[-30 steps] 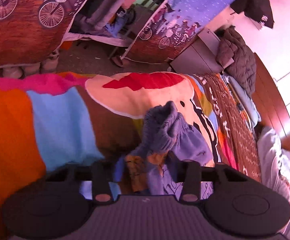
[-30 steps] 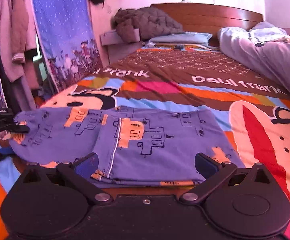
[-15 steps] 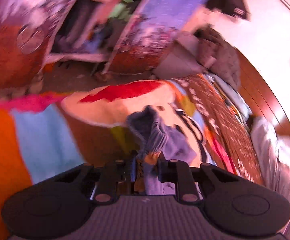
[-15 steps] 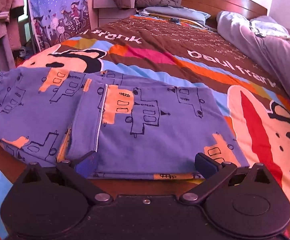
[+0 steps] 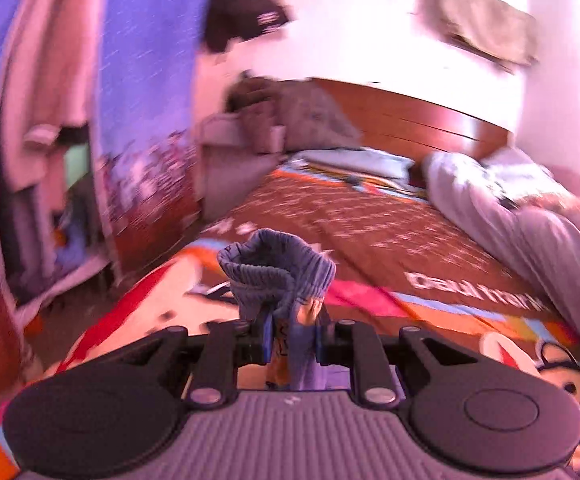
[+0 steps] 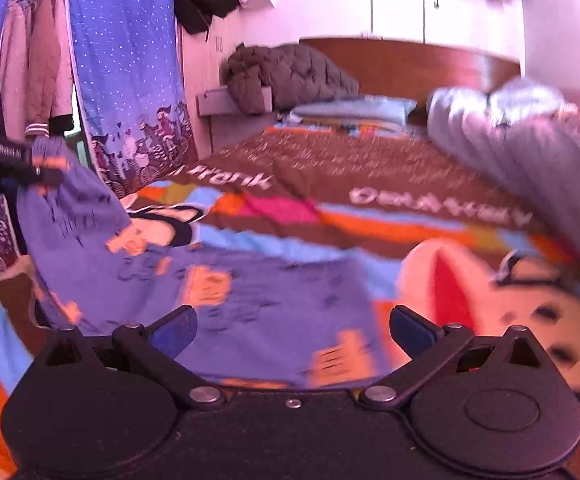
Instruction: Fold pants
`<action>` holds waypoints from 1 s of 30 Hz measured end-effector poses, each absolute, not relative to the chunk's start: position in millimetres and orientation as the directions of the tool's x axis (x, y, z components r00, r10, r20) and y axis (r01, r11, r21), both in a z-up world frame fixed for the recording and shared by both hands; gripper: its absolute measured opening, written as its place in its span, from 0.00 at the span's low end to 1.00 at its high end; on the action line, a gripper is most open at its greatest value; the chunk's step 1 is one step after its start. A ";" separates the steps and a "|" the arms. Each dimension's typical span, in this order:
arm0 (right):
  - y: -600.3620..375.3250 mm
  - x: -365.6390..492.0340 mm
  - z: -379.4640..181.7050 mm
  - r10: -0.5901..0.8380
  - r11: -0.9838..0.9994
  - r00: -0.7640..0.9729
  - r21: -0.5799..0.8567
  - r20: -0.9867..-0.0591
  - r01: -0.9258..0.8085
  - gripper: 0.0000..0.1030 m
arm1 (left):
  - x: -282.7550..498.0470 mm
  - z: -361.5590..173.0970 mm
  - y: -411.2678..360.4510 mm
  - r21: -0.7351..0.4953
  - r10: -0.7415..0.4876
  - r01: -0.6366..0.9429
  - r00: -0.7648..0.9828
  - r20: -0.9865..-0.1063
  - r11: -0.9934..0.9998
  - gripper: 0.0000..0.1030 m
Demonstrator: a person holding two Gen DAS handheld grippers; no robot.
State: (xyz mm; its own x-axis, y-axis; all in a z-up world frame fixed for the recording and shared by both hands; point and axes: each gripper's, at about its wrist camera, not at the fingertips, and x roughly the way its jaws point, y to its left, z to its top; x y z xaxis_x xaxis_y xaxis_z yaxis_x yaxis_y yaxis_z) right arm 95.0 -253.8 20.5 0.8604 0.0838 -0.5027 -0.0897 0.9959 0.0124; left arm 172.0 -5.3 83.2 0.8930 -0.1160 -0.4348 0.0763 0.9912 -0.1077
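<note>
Right wrist view: blue printed pants (image 6: 257,304) lie on a patterned bedspread (image 6: 370,184), one end lifted.
The left gripper (image 5: 290,342), whose jaws have just been closing, pinches the bunched waistband, raising it at the bed's near left; the right gripper (image 6: 292,330) hangs wide open above the flat part, gripping nothing. At the bed's far end stand a wooden headboard (image 6: 410,60), a pillow (image 6: 350,110) and a quilted jacket (image 6: 290,76); a grey duvet (image 6: 530,152) lies on its right side, blue curtains (image 6: 129,80) hang left of it.
</note>
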 end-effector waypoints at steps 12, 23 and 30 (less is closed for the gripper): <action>-396.5 129.2 9.9 -0.096 0.991 0.881 0.038 -0.464 0.128 0.99 | 180.8 52.9 -190.8 0.067 -0.277 0.365 0.801 -0.530 0.928 0.29; -427.2 153.3 -20.7 0.112 0.962 0.844 0.269 -0.525 0.040 0.99 | 144.3 -20.5 -197.0 0.188 -0.253 0.434 0.768 -0.588 0.881 0.78; -386.2 179.5 -36.9 0.447 0.861 0.740 0.465 -0.503 -0.205 0.78 | 157.9 -24.5 -190.2 0.161 -0.237 0.455 0.695 -0.679 0.876 0.55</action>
